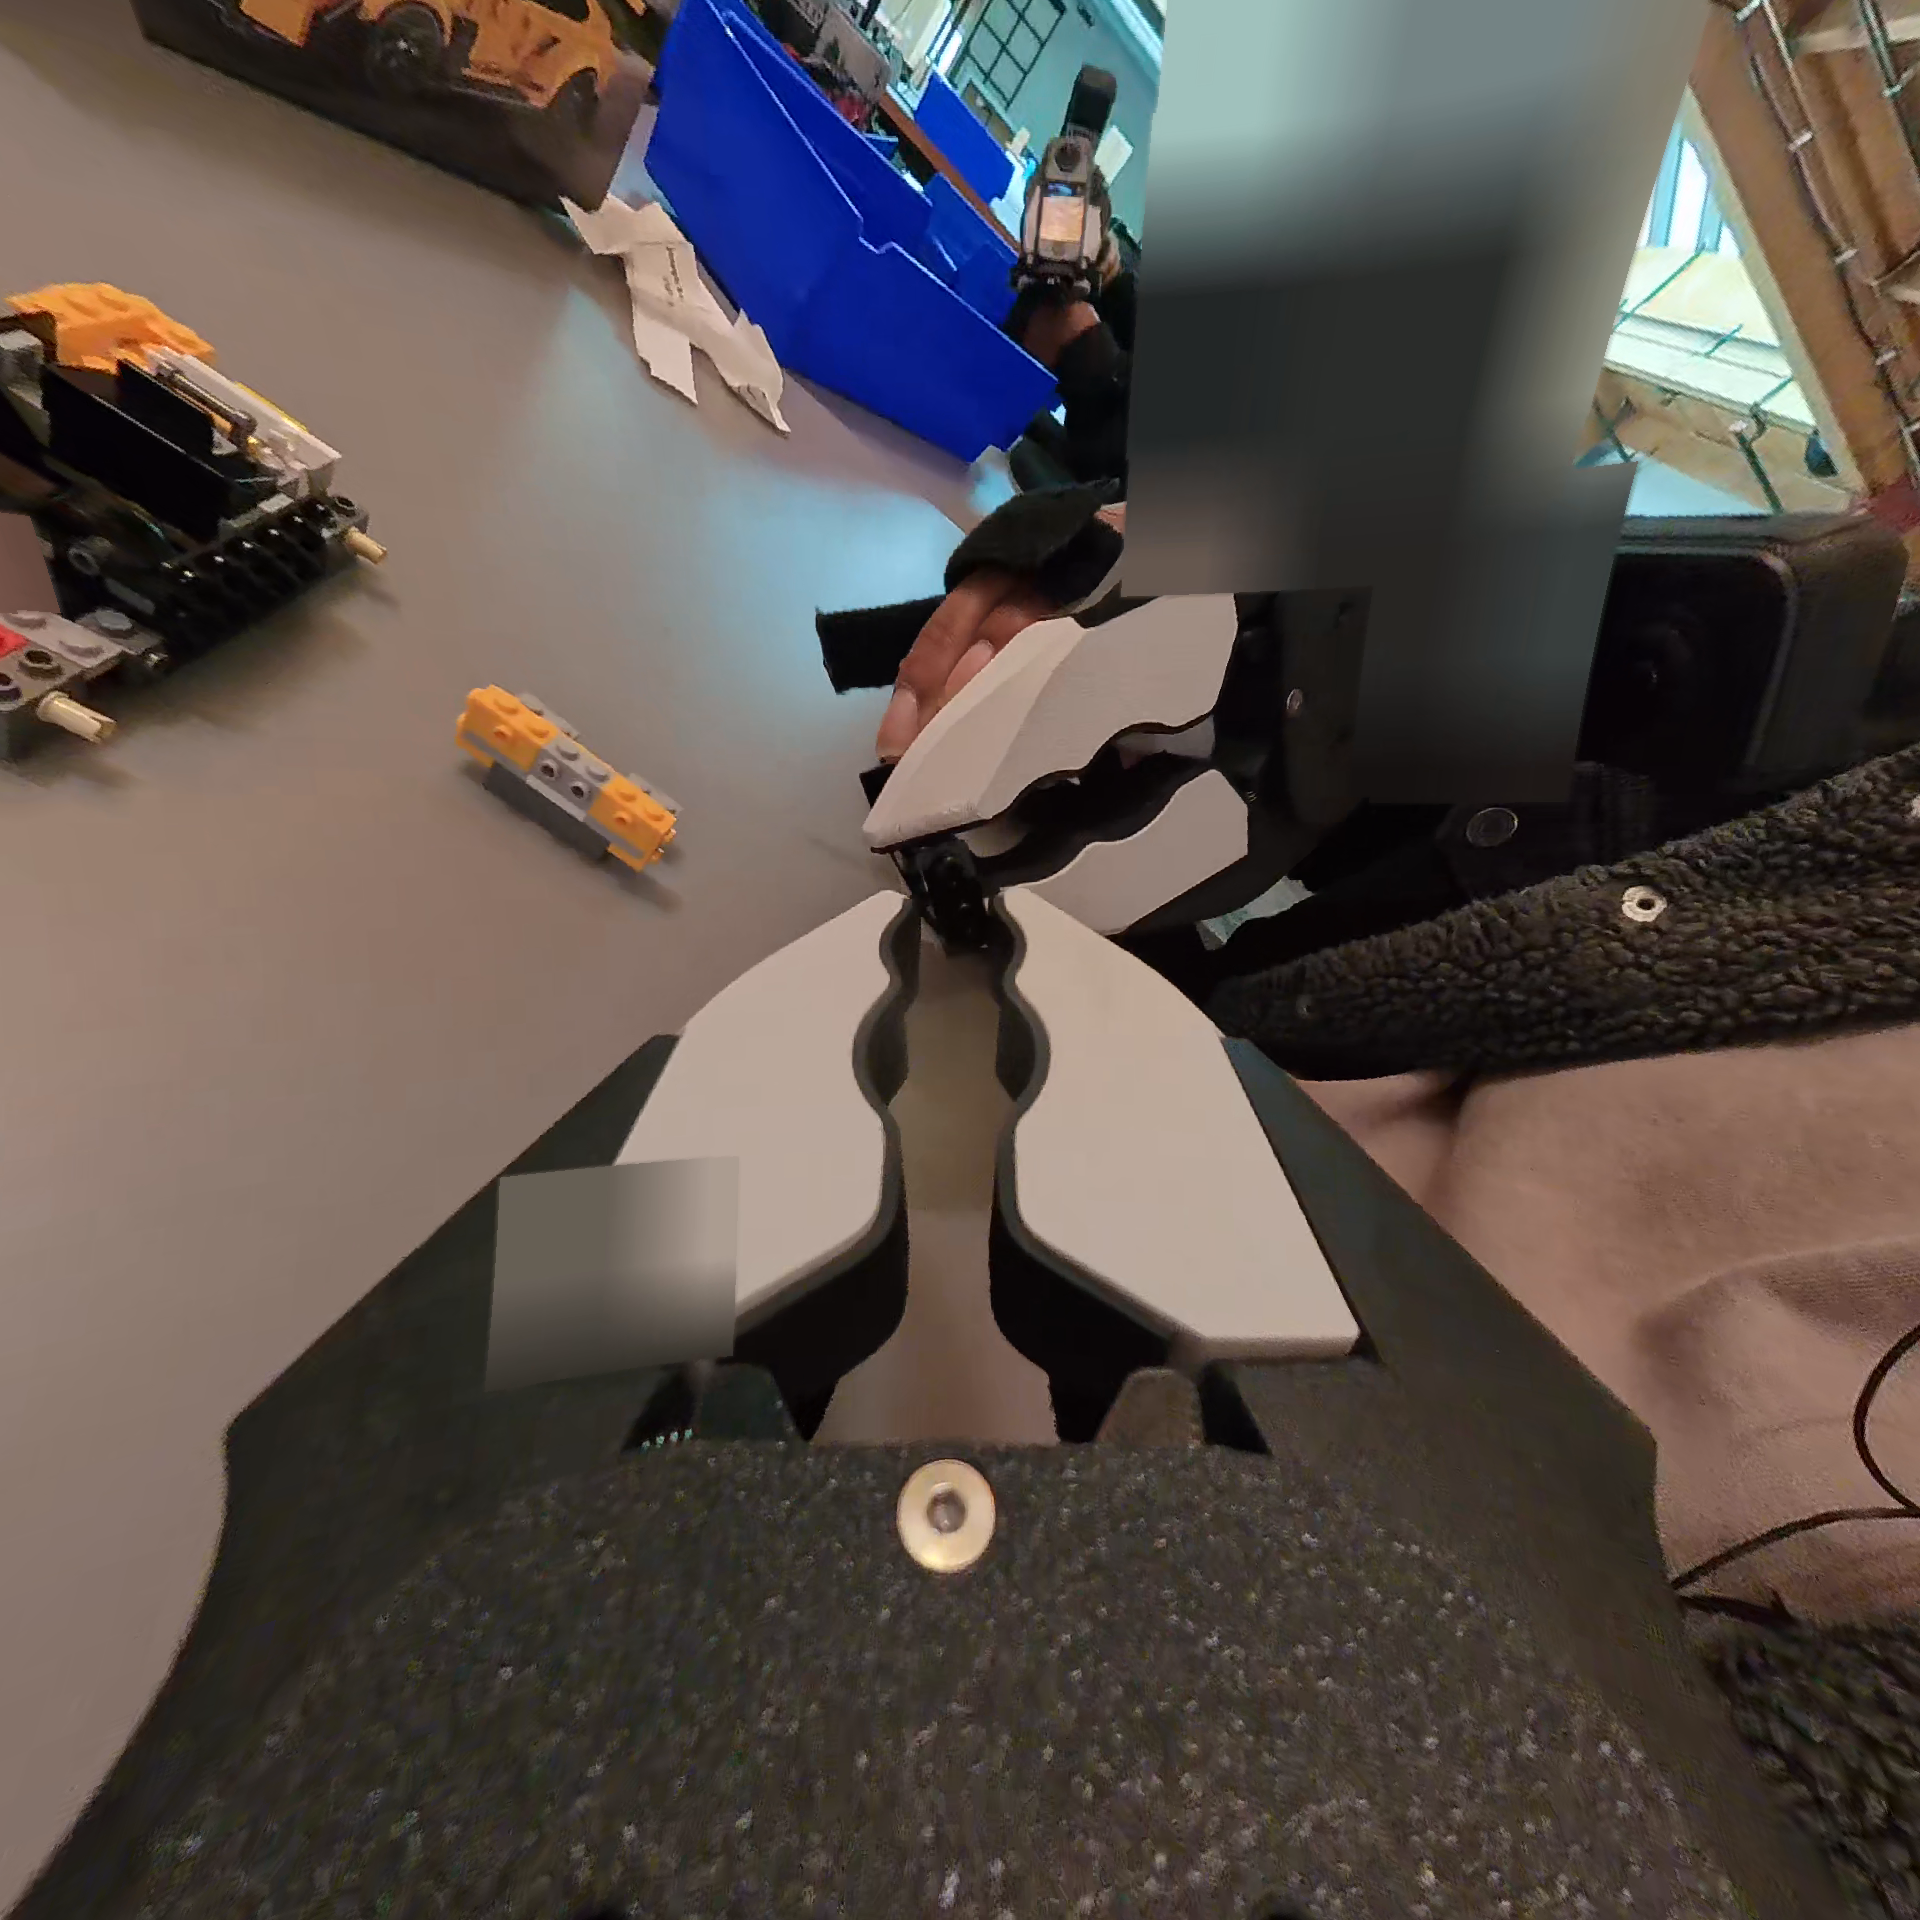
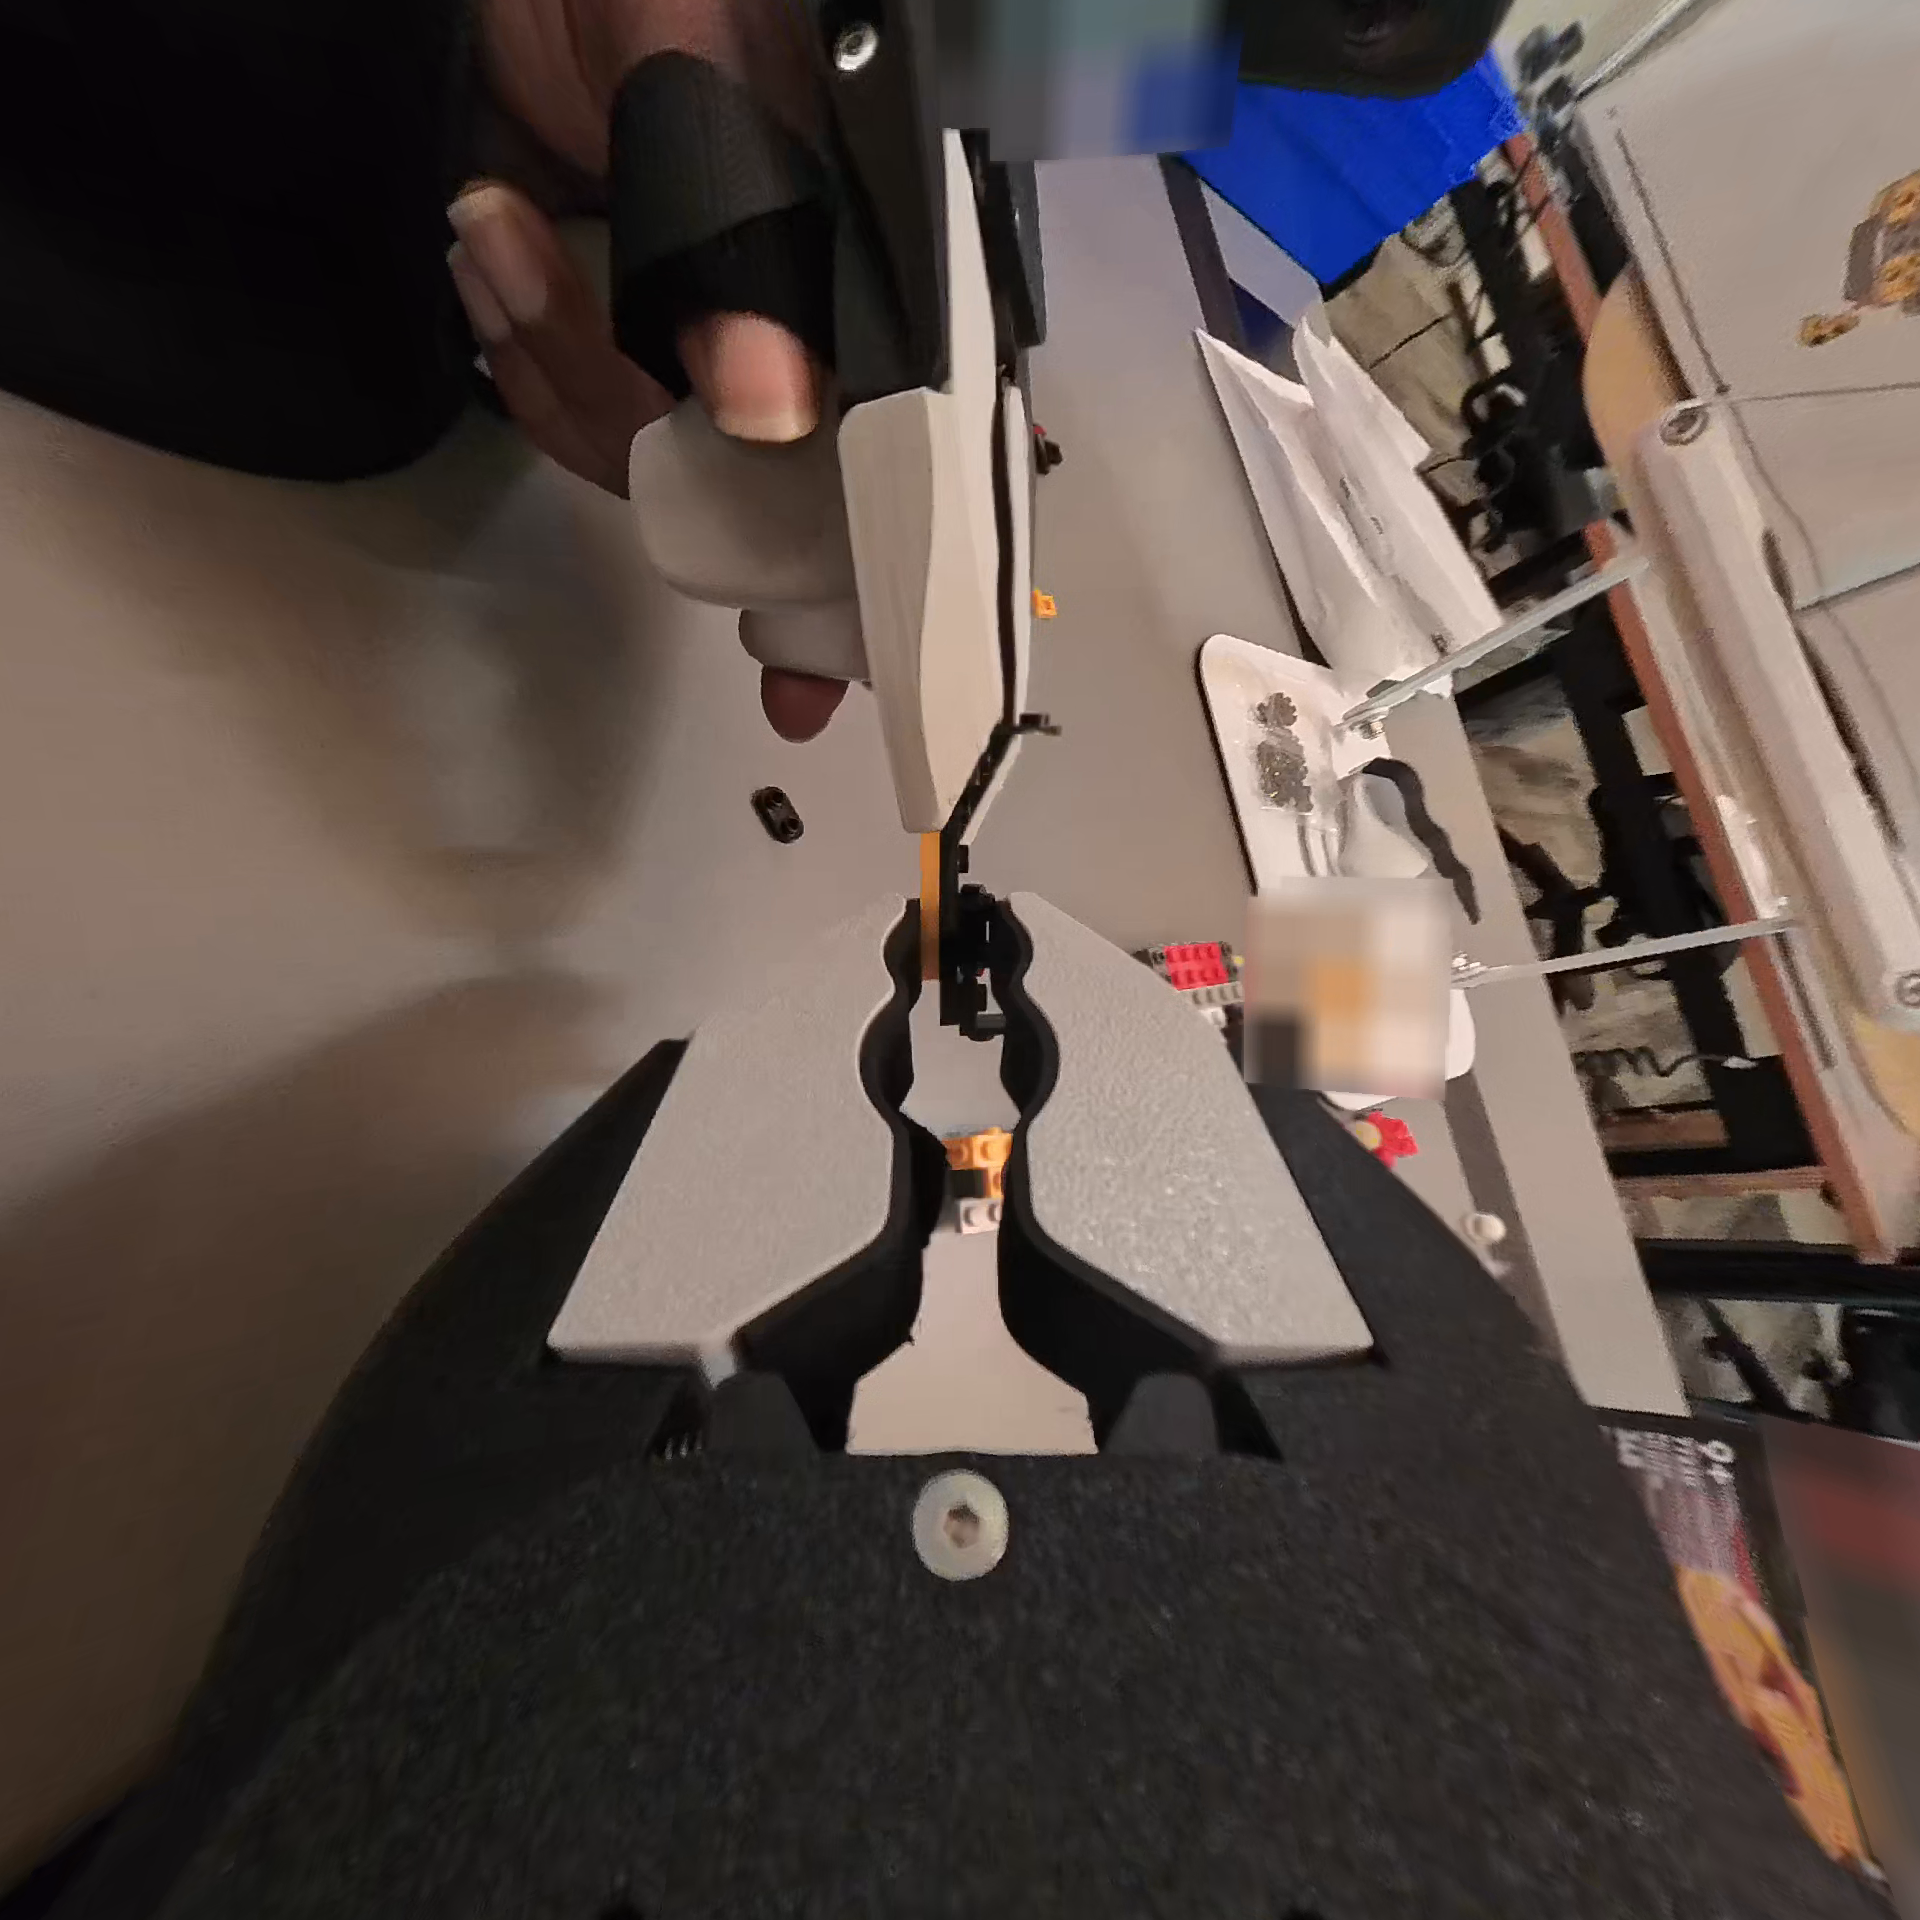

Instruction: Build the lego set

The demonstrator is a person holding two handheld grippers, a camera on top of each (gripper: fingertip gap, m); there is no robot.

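Both grippers meet tip to tip above the grey table, on one small black and orange lego piece. In the left wrist view my left gripper is shut on the piece's black end. The right gripper comes in from the right and is shut on the same piece. In the right wrist view my right gripper grips the black part beside a thin orange plate. The left gripper hangs down from above, shut on the piece's upper end.
A partly built black and orange car and an orange and grey sub-assembly lie to the left. Blue bins, the set's box and torn bags stand behind. A loose black part and a white tray of small parts are nearby. The tips of both grippers are at nearly the same place.
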